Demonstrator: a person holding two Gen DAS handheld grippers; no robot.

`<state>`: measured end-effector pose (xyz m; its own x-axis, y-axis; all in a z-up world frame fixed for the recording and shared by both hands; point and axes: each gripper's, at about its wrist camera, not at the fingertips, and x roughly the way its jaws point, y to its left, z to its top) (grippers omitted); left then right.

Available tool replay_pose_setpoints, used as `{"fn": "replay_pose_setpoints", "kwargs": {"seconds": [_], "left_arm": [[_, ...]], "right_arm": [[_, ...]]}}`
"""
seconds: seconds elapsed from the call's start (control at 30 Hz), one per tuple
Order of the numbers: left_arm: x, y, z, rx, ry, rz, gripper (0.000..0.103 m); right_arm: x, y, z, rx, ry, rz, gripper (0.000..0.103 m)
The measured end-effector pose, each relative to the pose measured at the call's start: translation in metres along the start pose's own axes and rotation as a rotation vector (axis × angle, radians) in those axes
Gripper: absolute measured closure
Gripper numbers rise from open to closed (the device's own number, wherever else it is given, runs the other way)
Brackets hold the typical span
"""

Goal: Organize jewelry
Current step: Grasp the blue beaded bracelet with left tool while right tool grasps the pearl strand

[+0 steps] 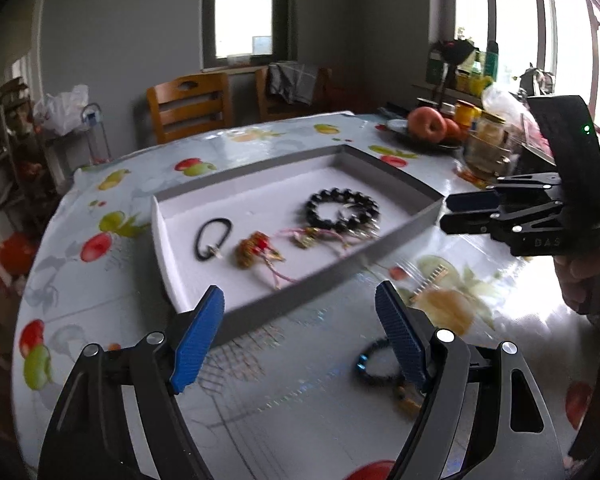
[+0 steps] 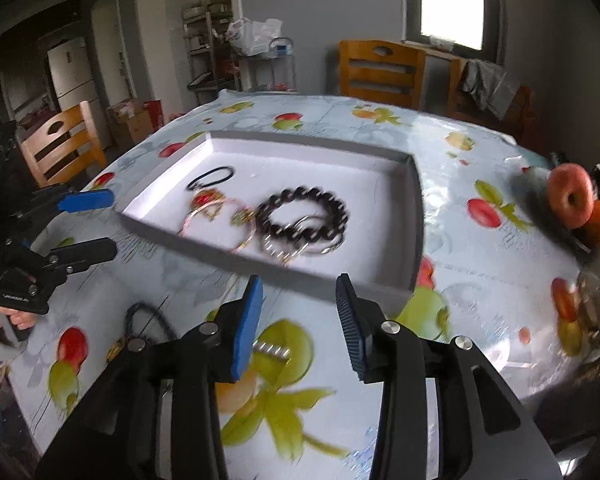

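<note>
A shallow grey tray (image 1: 400,240) with a white floor lay on the bench (image 1: 284,392), its long axis running from near left to far right in the left wrist view. Inside it a black hair tie (image 1: 213,237) lay toward the left end, a red-and-gold charm bracelet (image 1: 258,251) just right of it, a pink cord piece (image 1: 324,236) next, and a black bead bracelet (image 1: 342,209) farther right, flat, with metal rings touching its near edge. The left gripper (image 1: 300,336) hung over the bench just near of the tray's front wall, its jaws spread wide with nothing between them. On the bench outside the tray, a dark bead bracelet (image 1: 374,364) lay beside its right finger, partly hidden by it. The right gripper (image 2: 300,328) stood partly spread and empty, near of the tray, above a small gold comb-like clip (image 2: 272,350) on the cloth.
</note>
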<state>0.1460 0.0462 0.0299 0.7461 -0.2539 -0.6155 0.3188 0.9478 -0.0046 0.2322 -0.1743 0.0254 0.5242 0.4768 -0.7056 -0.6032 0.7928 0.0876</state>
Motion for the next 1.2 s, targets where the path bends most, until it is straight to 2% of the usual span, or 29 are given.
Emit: {"fn": "replay_pose_setpoints", "kwargs": {"seconds": [0.17, 0.3, 0.43, 0.5, 0.57, 0.67, 0.87, 1.03, 1.1, 1.2], "left_arm": [[0.014, -0.011, -0.007, 0.033, 0.076, -0.065, 0.041], [0.025, -0.019, -0.013, 0.062, 0.133, -0.097, 0.046], [0.035, -0.026, -0.016, 0.093, 0.184, -0.108, 0.053], [0.038, -0.028, -0.018, 0.101, 0.202, -0.103, 0.063], [0.041, -0.028, -0.020, 0.105, 0.225, -0.095, 0.081], [0.041, -0.026, -0.020, 0.103, 0.226, -0.071, 0.093], [0.038, -0.004, -0.020, 0.034, 0.226, 0.001, 0.094], [0.031, 0.007, -0.023, -0.002, 0.222, -0.004, 0.094], [0.030, 0.007, -0.024, 0.000, 0.220, -0.012, 0.094], [0.031, 0.003, -0.023, 0.020, 0.220, -0.004, 0.075]], "right_arm": [[0.011, 0.012, -0.017, -0.057, 0.076, 0.046, 0.064], [0.024, 0.023, -0.022, -0.111, 0.122, 0.071, 0.064], [0.029, 0.028, -0.019, -0.133, 0.122, 0.064, 0.062], [0.030, 0.029, -0.019, -0.139, 0.120, 0.058, 0.062], [0.030, 0.029, -0.020, -0.145, 0.115, 0.052, 0.062], [0.029, 0.030, -0.022, -0.149, 0.109, 0.033, 0.066], [0.028, 0.027, -0.026, -0.118, 0.138, 0.009, 0.070], [0.021, 0.031, -0.025, -0.168, 0.119, 0.021, 0.070], [0.020, 0.031, -0.019, -0.184, 0.105, 0.013, 0.061], [0.026, 0.030, -0.013, -0.207, 0.120, 0.027, 0.055]]}}
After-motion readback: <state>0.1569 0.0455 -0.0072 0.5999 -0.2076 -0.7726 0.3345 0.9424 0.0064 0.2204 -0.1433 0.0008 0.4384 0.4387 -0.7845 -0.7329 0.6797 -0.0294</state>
